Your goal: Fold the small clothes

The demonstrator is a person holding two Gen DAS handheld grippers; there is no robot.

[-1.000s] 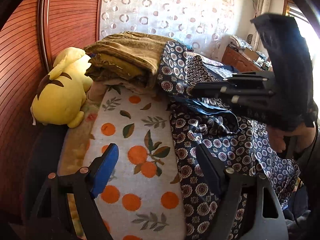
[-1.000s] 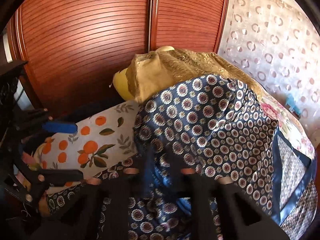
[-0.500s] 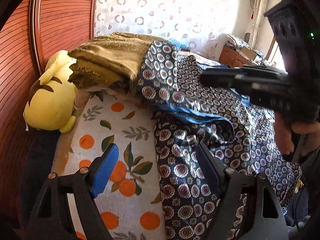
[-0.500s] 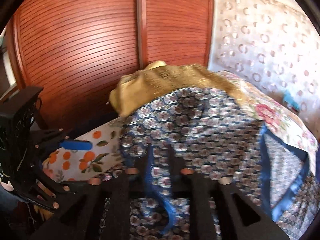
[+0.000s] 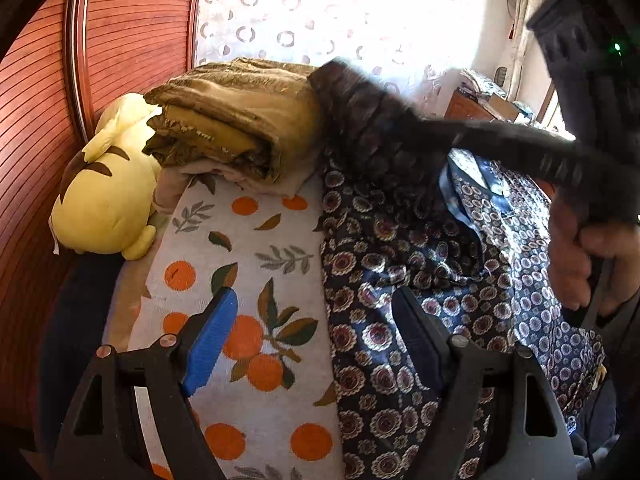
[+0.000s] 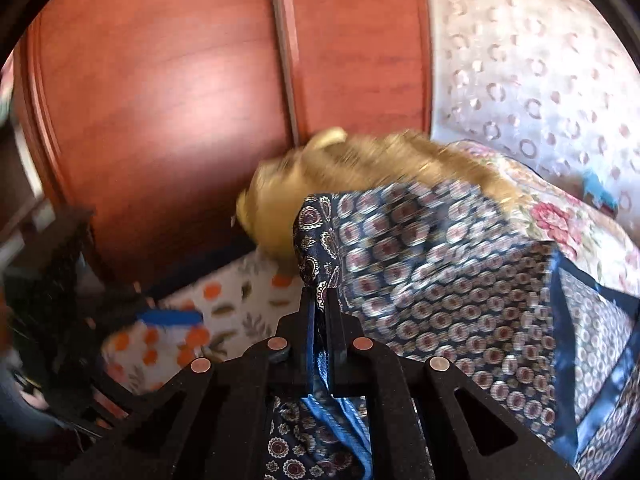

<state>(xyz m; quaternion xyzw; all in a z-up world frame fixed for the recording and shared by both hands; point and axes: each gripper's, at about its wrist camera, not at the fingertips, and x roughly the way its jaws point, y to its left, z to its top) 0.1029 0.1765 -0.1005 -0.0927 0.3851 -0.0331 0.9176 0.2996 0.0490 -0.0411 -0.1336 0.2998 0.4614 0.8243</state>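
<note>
One bed sheet, white w/ orange fruit and leaf print (image 5: 256, 280), covers the mattress; the task's thing, one dark navy silky garment w/ round medallion print and blue trim (image 5: 400, 272), lies spread over its right half, far edge against the pile at the head of the bed. That pile is one folded olive-gold textured blanket (image 5: 240, 116), and one yellow plush toy w/ brown stripes (image 5: 104, 200) sits just beside it by the red-brown wardrobe doors.

Right gripper (image 6: 319, 300): jaws have just been closing and are now pressed together, pinching a fold of the navy garment's edge, lifted clear of the bed. Left gripper (image 5: 316, 332): fingers spread wide, nothing between them, hovering over the garment's left edge where it meets the sheet.

Step in hand, prob. carrying the pinched edge across to make a fold. To do it well: keep the pinch firm since silky cloth slips, lift enough to clear the bunched middle, and use the left gripper to pin or catch the opposite edge so layers line up. Motion blur in the right wrist view, so exactly which edge is held is unclear.
</note>
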